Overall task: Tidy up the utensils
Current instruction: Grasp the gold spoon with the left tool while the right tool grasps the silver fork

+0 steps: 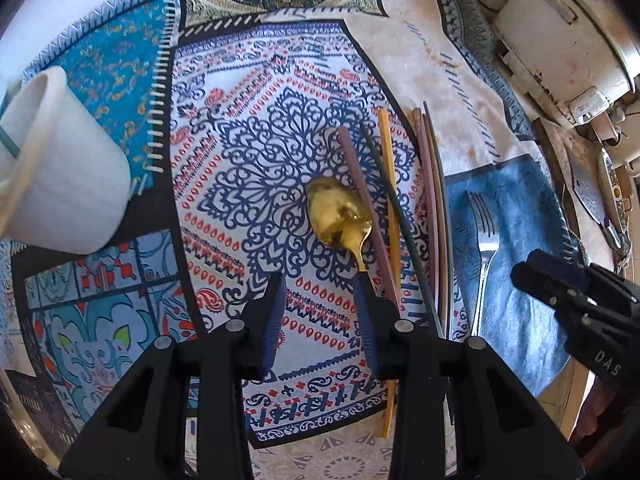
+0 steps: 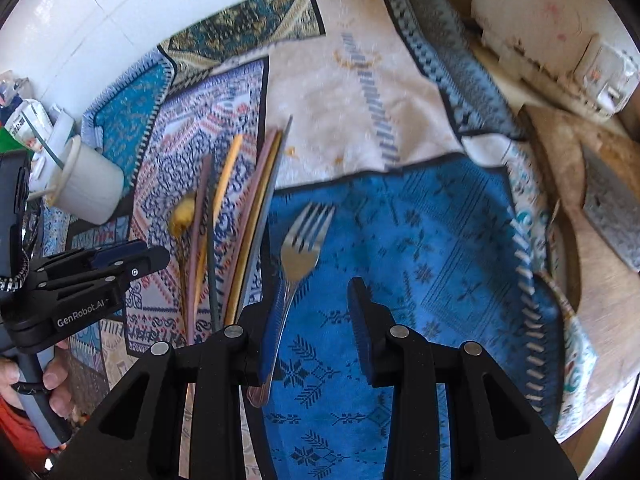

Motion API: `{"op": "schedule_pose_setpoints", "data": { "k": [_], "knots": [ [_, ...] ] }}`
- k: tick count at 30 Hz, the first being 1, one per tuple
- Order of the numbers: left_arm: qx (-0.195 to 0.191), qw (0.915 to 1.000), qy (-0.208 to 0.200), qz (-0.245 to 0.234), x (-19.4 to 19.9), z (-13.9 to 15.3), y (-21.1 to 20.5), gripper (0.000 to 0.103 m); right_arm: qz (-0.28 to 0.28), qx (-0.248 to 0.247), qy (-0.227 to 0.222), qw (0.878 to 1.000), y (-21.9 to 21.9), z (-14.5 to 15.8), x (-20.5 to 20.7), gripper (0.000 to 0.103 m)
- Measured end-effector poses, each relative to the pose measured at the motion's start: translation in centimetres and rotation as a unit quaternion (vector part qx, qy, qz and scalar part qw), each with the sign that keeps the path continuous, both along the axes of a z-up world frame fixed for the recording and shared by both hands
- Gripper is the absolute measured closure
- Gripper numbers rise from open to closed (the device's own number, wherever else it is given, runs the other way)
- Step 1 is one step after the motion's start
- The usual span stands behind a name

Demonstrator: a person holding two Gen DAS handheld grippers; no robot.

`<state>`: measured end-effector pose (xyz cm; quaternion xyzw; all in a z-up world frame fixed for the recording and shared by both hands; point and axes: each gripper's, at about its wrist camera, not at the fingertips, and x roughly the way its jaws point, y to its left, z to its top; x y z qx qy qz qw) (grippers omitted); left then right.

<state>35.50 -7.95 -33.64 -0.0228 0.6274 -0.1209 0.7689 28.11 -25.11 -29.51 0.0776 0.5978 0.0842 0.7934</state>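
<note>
A gold spoon lies on the patterned cloth among several chopsticks, pink, dark green, orange and tan. My left gripper is open just above the cloth, its right finger at the spoon's handle. A silver fork lies on the blue cloth; it also shows in the left wrist view. My right gripper is open over the fork's handle, which runs along its left finger. A white cup stands at the left, with something thin leaning in it; it also shows in the right wrist view.
A white appliance stands at the back right. A wooden board with a cleaver lies right of the blue cloth. Packets sit by the white wall behind the cup.
</note>
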Motion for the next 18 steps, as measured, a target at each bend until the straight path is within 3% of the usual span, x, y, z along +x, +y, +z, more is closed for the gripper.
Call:
{"op": "schedule_pose_setpoints", "data": {
  "k": [4,8,13,18],
  "knots": [
    [0.007,1.0000,-0.004,-0.004,0.1,-0.3,-0.3,0.069,0.000,0.016,0.022,1.000,0.0,-1.4,-0.1,0.073],
    [-0.010,0.9999,-0.001,0.004,0.5,-0.3,-0.1,0.069,0.003,0.022,0.031,0.999,0.2,-2.1,-0.2,0.073],
    [-0.034,0.9994,-0.002,0.011,1.0,0.3,0.1,0.069,0.010,0.013,0.023,1.000,0.3,-2.0,-0.2,0.073],
    [-0.025,0.9997,0.002,-0.002,1.7,-0.4,-1.0,0.072,0.011,0.009,0.015,1.000,1.0,-2.2,0.7,0.073]
  ]
}}
